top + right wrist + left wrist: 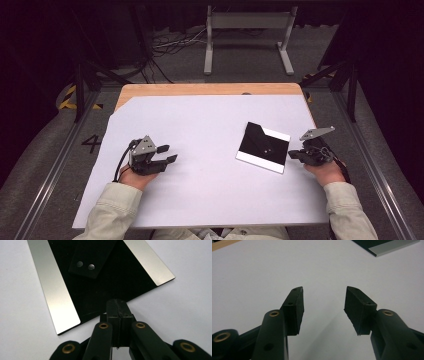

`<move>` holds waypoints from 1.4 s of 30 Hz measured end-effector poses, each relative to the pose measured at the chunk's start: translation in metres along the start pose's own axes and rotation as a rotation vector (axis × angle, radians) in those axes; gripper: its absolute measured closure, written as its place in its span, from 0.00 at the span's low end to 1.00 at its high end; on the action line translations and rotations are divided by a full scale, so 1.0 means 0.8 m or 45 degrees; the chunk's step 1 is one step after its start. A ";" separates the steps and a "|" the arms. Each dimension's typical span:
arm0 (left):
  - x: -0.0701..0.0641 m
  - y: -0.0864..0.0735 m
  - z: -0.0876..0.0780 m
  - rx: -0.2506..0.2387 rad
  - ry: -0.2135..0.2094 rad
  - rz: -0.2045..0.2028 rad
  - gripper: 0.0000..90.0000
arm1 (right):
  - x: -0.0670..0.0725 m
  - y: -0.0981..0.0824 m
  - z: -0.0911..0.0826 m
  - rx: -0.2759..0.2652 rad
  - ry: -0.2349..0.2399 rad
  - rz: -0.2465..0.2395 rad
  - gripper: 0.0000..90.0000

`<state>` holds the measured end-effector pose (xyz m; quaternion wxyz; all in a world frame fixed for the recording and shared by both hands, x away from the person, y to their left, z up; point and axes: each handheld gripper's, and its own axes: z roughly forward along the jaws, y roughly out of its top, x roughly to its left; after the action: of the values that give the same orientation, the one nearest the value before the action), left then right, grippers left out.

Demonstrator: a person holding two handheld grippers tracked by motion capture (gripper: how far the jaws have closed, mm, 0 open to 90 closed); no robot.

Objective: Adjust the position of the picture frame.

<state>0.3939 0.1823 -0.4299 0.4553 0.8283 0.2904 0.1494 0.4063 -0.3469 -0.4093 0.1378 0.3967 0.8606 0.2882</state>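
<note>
A flat black plate (263,146) with a silver strip along two opposite sides lies on the white sheet, right of centre. In the right gripper view the plate (100,290) carries a small black tab (90,262) with two rivets. My right gripper (292,155) is at the plate's right edge. Its jaws are shut flat against each other, and its tip (116,303) reaches just over the plate's near edge. My left gripper (168,153) rests on the sheet at the left, well apart from the plate. It stands open (324,302) with nothing between its pads; a corner of the plate (387,246) shows far ahead.
A white sheet (200,125) covers most of the wooden table (200,89), whose bare wood shows along the far edge. Beyond the table stand a grey metal frame (247,22) and loose cables (170,45) on the floor.
</note>
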 end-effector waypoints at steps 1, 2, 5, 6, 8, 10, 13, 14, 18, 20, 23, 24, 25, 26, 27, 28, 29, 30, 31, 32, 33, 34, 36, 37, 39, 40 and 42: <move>0.000 0.000 0.000 -0.002 0.000 -0.001 0.56 | 0.000 0.000 0.001 0.003 0.003 -0.002 1.00; 0.000 0.000 0.001 -0.003 -0.001 -0.001 0.56 | 0.001 -0.001 0.001 0.007 0.003 -0.004 1.00; 0.000 0.000 0.001 -0.001 -0.002 -0.005 0.56 | 0.002 -0.001 0.003 0.018 0.007 -0.003 1.00; 0.000 0.001 0.001 0.000 0.000 -0.003 0.56 | 0.002 -0.002 0.004 0.022 0.008 -0.009 1.00; 0.000 0.001 0.002 0.004 -0.002 0.000 0.56 | 0.003 -0.003 0.006 0.031 0.009 -0.006 1.00; 0.000 0.001 0.002 0.005 -0.004 0.003 0.56 | 0.003 -0.004 0.008 0.041 0.012 -0.008 1.00; 0.000 0.001 0.003 0.008 -0.009 0.004 0.56 | 0.004 -0.004 0.010 0.055 0.024 -0.016 1.00; 0.000 0.001 0.003 0.008 -0.009 0.004 0.56 | 0.004 -0.004 0.010 0.058 0.026 -0.017 1.00; 0.000 0.001 0.003 0.007 -0.009 0.003 0.56 | 0.005 -0.005 0.012 0.069 0.039 -0.017 1.00; 0.000 0.001 0.003 0.010 -0.008 0.003 0.56 | 0.006 -0.005 0.014 0.071 0.044 -0.023 1.00; 0.000 0.001 0.004 0.012 -0.008 0.004 0.56 | 0.006 -0.004 0.014 0.070 0.048 -0.028 1.00; 0.000 0.001 0.004 0.012 -0.008 0.004 0.56 | 0.007 -0.004 0.015 0.071 0.053 -0.030 1.00; 0.000 0.001 0.004 0.012 -0.008 0.005 0.56 | 0.007 -0.003 0.015 0.071 0.053 -0.028 1.00; 0.000 0.001 0.004 0.013 -0.008 0.004 0.56 | 0.008 -0.003 0.015 0.069 0.053 -0.028 1.00; 0.000 0.001 0.004 0.014 -0.009 0.004 0.56 | 0.009 -0.003 0.016 0.067 0.062 -0.035 1.00; 0.000 0.001 0.004 0.016 -0.008 0.003 0.56 | 0.010 -0.002 0.016 0.068 0.062 -0.040 1.00; 0.000 0.001 0.005 0.016 -0.009 0.002 0.55 | 0.010 -0.002 0.016 0.072 0.057 -0.043 1.00; -0.001 0.001 0.005 0.015 -0.010 0.000 0.55 | 0.011 -0.002 0.016 0.074 0.056 -0.046 1.00; -0.001 0.001 0.005 0.017 -0.010 0.001 0.55 | 0.011 -0.002 0.016 0.074 0.057 -0.046 1.00; -0.001 0.001 0.005 0.018 -0.011 0.000 0.55 | 0.011 -0.002 0.016 0.072 0.061 -0.044 1.00; -0.001 0.001 0.005 0.022 -0.013 0.002 0.55 | 0.011 -0.002 0.016 0.070 0.065 -0.046 1.00; -0.001 0.001 0.006 0.023 -0.013 0.002 0.55 | 0.012 -0.002 0.017 0.068 0.075 -0.050 1.00; -0.002 0.001 0.006 0.024 -0.014 -0.003 0.55 | 0.014 -0.001 0.017 0.066 0.087 -0.063 1.00; -0.002 0.001 0.007 0.024 -0.014 -0.003 0.55 | 0.016 -0.001 0.017 0.069 0.086 -0.068 1.00; -0.001 0.001 0.007 0.021 -0.016 0.000 0.55 | 0.019 0.001 0.017 0.071 0.115 -0.085 1.00; -0.002 0.001 0.007 0.023 -0.016 0.002 0.55 | 0.022 0.002 0.017 0.072 0.120 -0.094 1.00; -0.002 0.001 0.008 0.023 -0.017 0.002 0.55 | 0.026 0.004 0.018 0.072 0.123 -0.110 1.00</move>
<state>0.3963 0.1771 -0.4323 0.4495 0.8336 0.2881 0.1417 0.4017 -0.3237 -0.4192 0.0969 0.3486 0.8903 0.2764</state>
